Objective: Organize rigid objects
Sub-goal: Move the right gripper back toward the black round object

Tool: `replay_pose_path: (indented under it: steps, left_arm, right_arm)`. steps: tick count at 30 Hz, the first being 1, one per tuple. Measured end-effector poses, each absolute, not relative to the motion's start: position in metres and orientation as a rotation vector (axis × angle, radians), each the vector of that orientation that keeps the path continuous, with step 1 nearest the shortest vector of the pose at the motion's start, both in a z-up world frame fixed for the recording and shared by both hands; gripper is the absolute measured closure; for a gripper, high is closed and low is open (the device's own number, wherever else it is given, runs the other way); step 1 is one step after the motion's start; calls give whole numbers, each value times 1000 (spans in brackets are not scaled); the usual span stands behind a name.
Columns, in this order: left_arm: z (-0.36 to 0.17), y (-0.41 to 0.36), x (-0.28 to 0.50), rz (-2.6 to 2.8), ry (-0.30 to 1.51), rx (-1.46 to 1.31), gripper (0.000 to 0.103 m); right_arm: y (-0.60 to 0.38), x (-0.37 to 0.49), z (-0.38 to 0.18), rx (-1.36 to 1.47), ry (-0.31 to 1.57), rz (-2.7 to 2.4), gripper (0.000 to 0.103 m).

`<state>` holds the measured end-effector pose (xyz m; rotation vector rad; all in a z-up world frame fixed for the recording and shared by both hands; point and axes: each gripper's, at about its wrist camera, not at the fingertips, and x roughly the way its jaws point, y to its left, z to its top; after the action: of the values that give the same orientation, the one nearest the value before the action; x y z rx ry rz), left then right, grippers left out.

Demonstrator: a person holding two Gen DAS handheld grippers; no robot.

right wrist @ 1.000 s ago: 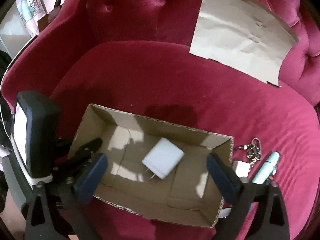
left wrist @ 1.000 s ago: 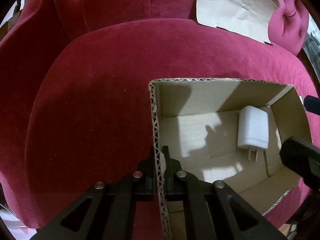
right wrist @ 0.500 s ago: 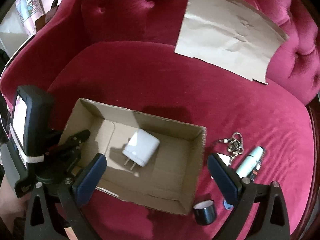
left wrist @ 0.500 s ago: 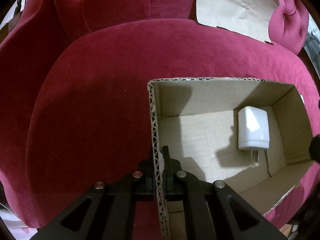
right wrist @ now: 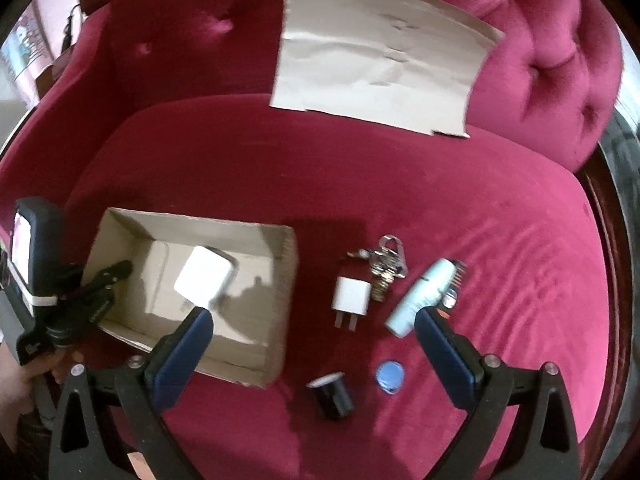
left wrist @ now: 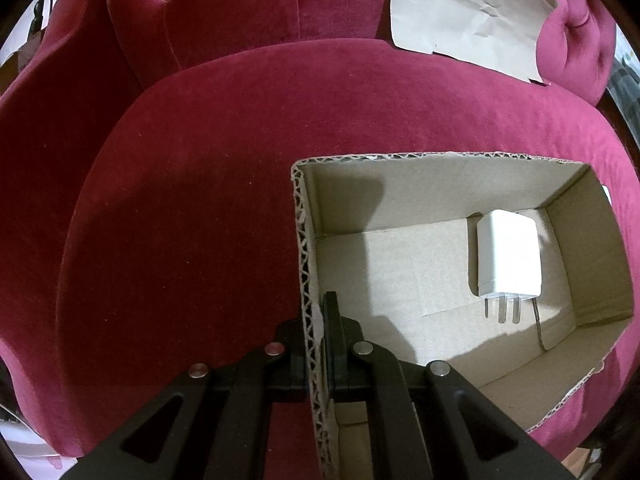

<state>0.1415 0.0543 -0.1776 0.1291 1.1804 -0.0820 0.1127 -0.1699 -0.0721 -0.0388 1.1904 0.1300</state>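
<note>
Box wall between left tongs

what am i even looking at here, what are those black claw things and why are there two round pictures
No robot here: a person holds a hand-held gripper in each hand, and a fisheye camera on each one looks forward along its two fingers, hence two round pictures.

In the left view, the left gripper is shut on the side wall of a cardboard box, steadying it. A white charger lies inside.

In the right view, the right gripper is open and empty, above a red velvet sofa seat. Beside the box lie a smaller white charger, a bunch of keys, a pale blue trimmer, a blue tag and a black roll. A sheet of brown paper leans on the backrest.
</note>
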Motion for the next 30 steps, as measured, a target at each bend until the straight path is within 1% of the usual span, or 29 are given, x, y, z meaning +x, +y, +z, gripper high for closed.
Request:
replay_pose_path:
  steps: [13, 30]
  left_arm:
    - [-177, 53, 139, -79, 1176, 130, 98]
    - [-177, 57, 144, -83, 1187, 115, 98]
  right_arm:
    - [-227, 92, -90, -19, 1243, 20, 0]
    - [-228, 70, -141, -9, 1304, 86, 0]
